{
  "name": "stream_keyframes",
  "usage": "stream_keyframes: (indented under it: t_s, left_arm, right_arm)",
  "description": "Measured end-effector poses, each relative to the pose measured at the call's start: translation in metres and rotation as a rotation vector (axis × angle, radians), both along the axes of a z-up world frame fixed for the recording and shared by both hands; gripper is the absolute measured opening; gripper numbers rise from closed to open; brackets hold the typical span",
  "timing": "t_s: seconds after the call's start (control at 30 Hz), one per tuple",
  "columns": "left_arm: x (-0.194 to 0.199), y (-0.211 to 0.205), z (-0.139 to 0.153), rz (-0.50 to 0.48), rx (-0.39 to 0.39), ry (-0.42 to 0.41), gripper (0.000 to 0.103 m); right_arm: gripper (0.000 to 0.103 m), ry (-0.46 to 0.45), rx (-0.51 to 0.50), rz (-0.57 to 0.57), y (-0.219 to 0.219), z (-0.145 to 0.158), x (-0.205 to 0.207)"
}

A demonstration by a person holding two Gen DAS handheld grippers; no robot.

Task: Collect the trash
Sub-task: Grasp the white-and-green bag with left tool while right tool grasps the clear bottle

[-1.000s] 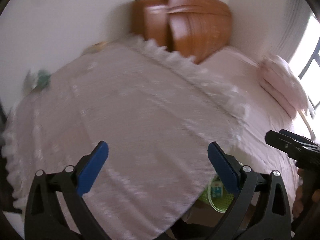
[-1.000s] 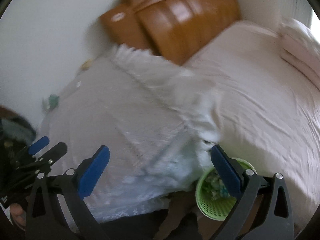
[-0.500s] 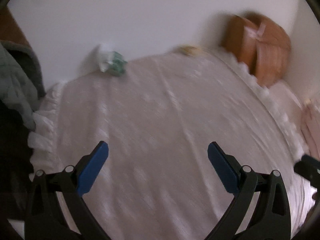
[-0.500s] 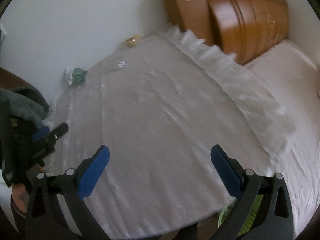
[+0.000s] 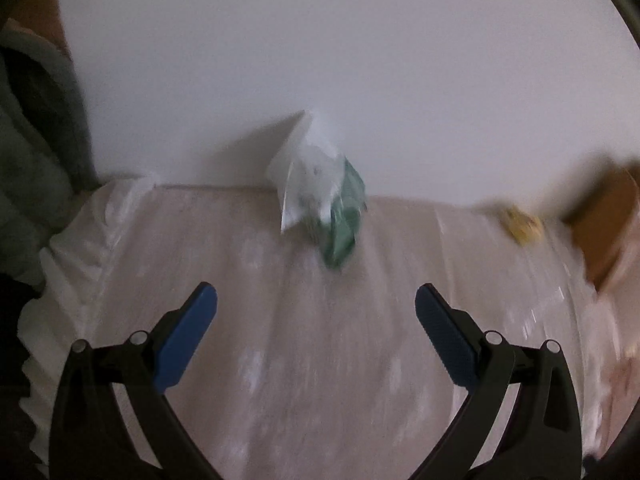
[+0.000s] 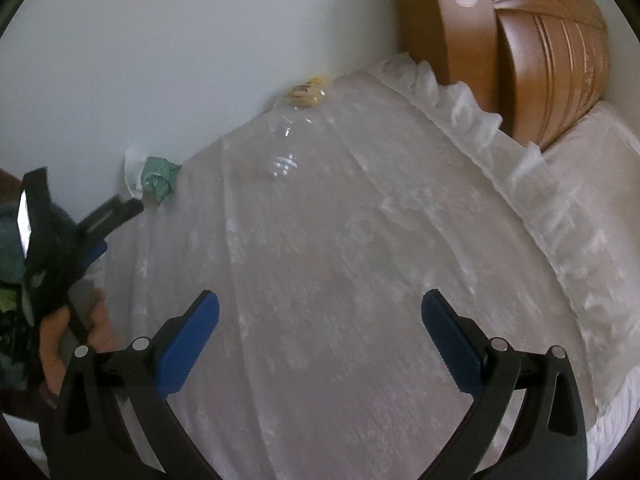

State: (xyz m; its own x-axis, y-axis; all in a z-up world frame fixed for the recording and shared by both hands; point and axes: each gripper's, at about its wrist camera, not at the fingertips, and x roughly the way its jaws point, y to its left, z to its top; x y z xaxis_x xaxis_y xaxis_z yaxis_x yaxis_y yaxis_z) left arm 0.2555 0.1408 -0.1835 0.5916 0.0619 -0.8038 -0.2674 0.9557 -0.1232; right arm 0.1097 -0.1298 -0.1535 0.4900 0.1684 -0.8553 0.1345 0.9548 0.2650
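Trash lay along the wall edge of the bed (image 6: pixel 360 280): a white-and-green wrapper (image 5: pixel 324 196), a clear bottle (image 6: pixel 286 140), then a yellow wrapper (image 6: pixel 306 92). Left gripper (image 5: pixel 316 312) and right gripper (image 6: pixel 320 316) hung spread, empty.

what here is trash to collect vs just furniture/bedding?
Trash:
green and white wrapper
yellow wrapper
clear plastic bottle

Just there:
lace bedspread
wooden headboard
white wall

Both grippers open, empty.
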Motion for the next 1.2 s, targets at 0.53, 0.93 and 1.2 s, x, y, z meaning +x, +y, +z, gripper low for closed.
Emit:
stream_keyframes:
  t_s: [0.53, 0.93, 1.2]
  left_arm:
    - [0.079, 0.002, -0.039, 0.113, 0.031, 0.022, 0.094]
    - [0.077, 0.006, -0.044, 0.066, 0.016, 0.019, 0.061]
    - [0.027, 0.015, -0.018, 0.006, 0.028, -0.023, 0.06]
  right_arm:
    - [0.1, 0.032, -0.004, -0.018, 0.008, -0.024, 0.049]
    - [0.1, -0.025, -0.002, -0.06, 0.021, -0.041, 0.127]
    - [0.1, 0.004, -0.026, -0.135, 0.024, -0.068, 0.193]
